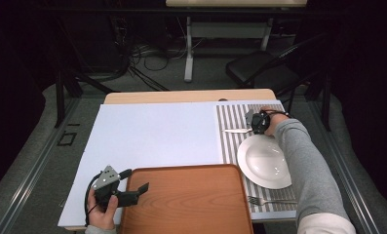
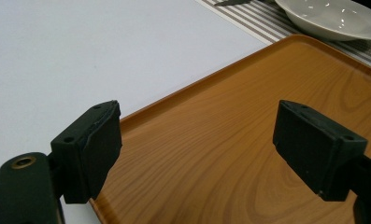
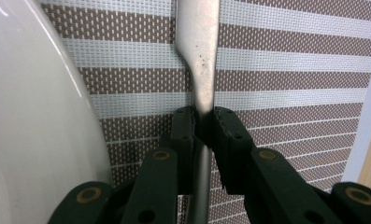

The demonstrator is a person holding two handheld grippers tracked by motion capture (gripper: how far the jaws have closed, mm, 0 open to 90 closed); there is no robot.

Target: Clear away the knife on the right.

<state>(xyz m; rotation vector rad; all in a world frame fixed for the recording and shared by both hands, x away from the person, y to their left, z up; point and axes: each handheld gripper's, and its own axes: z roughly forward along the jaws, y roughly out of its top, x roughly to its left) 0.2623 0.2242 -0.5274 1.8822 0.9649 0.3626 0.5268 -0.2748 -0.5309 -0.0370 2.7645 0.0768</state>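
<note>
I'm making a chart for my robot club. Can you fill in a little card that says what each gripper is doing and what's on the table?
right gripper: shut on the knife, by its handle
knife: lies on the striped mat, beside the plate
left gripper: open, holding nothing, over the tray's left edge
fork: on the mat, near side of the plate
plate: white, nothing on it
tray: wooden, nothing on it

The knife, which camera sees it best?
The right gripper view. There the knife lies close up on the striped mat, its handle pinched between the right gripper's jaws. The high view shows the knife small, beside the white plate. The left gripper view catches just its dark tip.
</note>
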